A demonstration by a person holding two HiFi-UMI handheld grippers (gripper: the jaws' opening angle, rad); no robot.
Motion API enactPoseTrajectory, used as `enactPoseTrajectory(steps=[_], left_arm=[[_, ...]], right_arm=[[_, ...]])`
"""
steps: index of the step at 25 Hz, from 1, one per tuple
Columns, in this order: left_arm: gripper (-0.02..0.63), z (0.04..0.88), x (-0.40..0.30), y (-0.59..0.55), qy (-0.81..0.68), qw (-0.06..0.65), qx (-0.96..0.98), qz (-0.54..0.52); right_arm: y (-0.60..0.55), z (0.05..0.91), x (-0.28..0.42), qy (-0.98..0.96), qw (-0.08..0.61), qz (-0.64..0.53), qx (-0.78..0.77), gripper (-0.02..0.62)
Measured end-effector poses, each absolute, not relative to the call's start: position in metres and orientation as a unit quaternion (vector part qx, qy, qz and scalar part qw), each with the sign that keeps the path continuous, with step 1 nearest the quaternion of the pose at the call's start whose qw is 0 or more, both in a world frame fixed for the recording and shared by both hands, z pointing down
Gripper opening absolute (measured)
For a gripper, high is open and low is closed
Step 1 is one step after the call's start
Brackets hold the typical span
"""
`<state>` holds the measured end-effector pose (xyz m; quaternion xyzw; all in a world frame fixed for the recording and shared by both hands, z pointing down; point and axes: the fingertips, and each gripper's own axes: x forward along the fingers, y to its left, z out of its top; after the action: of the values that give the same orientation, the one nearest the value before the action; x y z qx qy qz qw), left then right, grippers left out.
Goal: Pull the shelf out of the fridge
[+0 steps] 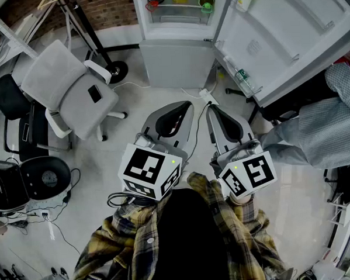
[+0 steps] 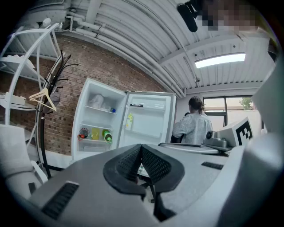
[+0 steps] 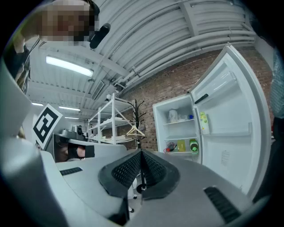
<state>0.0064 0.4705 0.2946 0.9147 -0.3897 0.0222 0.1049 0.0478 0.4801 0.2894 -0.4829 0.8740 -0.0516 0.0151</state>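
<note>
The white fridge (image 1: 179, 54) stands open ahead of me, its door (image 1: 286, 37) swung out to the right. A shelf (image 1: 177, 14) inside carries a red item, a yellow carton and a green bottle. The same shelf (image 2: 91, 141) shows in the left gripper view, and the shelf (image 3: 182, 152) again in the right gripper view. My left gripper (image 1: 182, 107) and right gripper (image 1: 211, 109) are held side by side, well short of the fridge. Both the left gripper (image 2: 141, 148) and the right gripper (image 3: 141, 154) are shut with nothing between the pads.
A grey office chair (image 1: 73, 92) stands at the left, with a coat rack base (image 1: 116, 69) behind it and a black chair (image 1: 42, 178) nearer me. A person in a checked shirt (image 1: 321, 132) stands right of the door. A power strip (image 1: 206, 95) and cables lie on the floor.
</note>
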Motion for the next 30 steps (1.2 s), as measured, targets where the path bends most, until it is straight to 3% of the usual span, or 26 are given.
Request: enactPoseTrajectory(steps=[30], left_arm=[[0.004, 0.314, 0.026, 0.490, -0.423, 0.122, 0.898, 0.021]], right_arm=[[0.498, 0.310, 0.077, 0.884, 0.017, -0.086, -0.460, 0.017]])
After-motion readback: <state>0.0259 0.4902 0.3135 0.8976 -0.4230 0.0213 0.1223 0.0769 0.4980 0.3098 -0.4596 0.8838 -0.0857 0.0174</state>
